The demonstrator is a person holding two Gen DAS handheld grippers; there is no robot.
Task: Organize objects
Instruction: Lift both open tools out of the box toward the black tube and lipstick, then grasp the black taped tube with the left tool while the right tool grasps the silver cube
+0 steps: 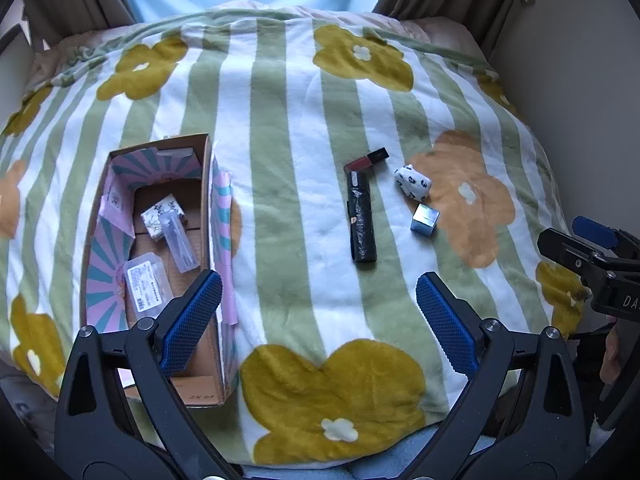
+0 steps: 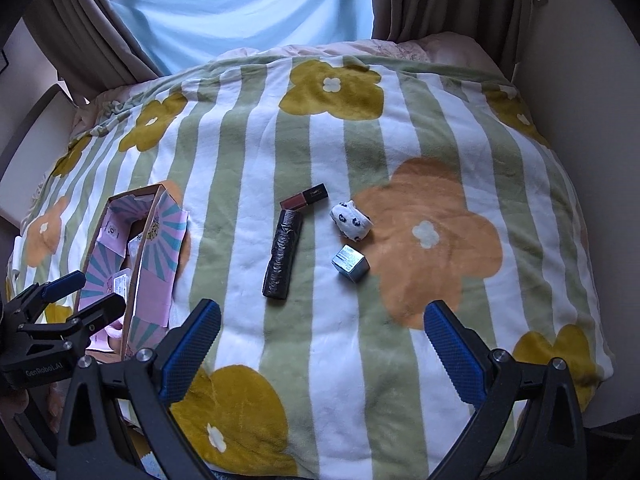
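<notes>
Cardboard box [image 1: 208, 184] holding clear case [image 1: 146, 286], wrapped packet [image 1: 162, 216]

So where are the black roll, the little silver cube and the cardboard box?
black roll [image 2: 281, 259], right wrist view, middle of its wrapped length
silver cube [image 2: 351, 267], right wrist view, its front corner
cardboard box [image 1: 209, 184], left wrist view, its right wall

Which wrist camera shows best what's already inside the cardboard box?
The left wrist view: it looks down into the cardboard box, showing its packets. The right wrist view shows the box obliquely, its contents mostly hidden.
</notes>
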